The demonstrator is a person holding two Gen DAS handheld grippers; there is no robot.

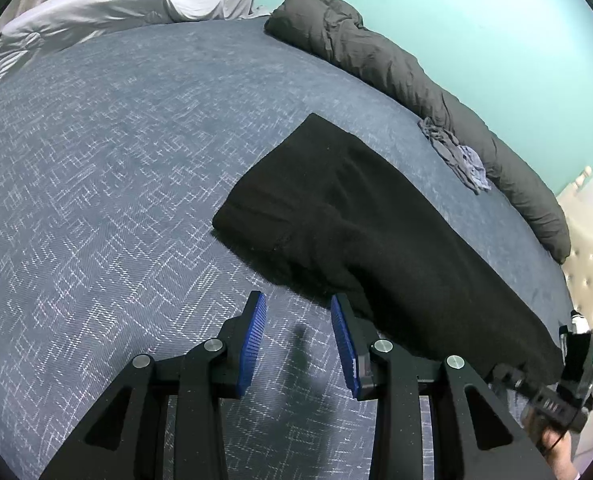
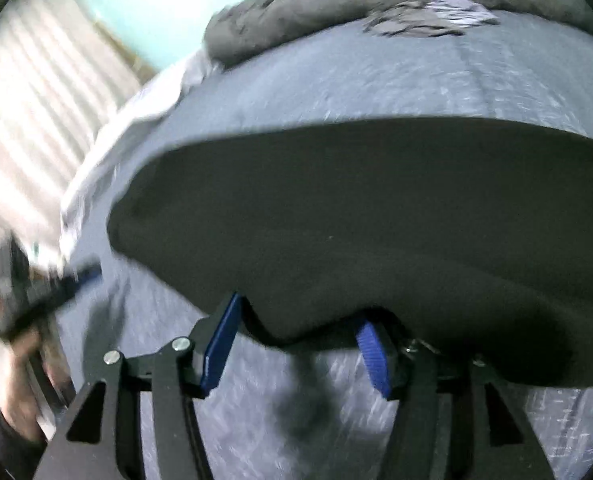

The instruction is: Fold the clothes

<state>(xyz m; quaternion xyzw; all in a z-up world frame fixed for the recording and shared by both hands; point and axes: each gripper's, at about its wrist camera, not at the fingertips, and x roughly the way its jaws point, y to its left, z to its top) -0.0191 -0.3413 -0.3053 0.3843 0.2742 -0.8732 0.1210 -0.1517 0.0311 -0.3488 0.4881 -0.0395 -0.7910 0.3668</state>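
Black garment point(image 1: 360, 216) long axis diagonal across bed point(image 1: 96, 160); left tongs point(image 1: 298, 320), right tongs point(image 2: 300, 328) agape, empty.

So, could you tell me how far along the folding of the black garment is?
The black garment already lies flat in a folded strip on the bed. The left gripper is open beside its edge; the right gripper stands open at its near edge. Crumpled grey clothes remain unfolded.

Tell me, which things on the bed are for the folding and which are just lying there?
For the folding: black garment, left gripper, right gripper.

Just lying there: grey rolled duvet, small crumpled bluish cloth, white bedding.
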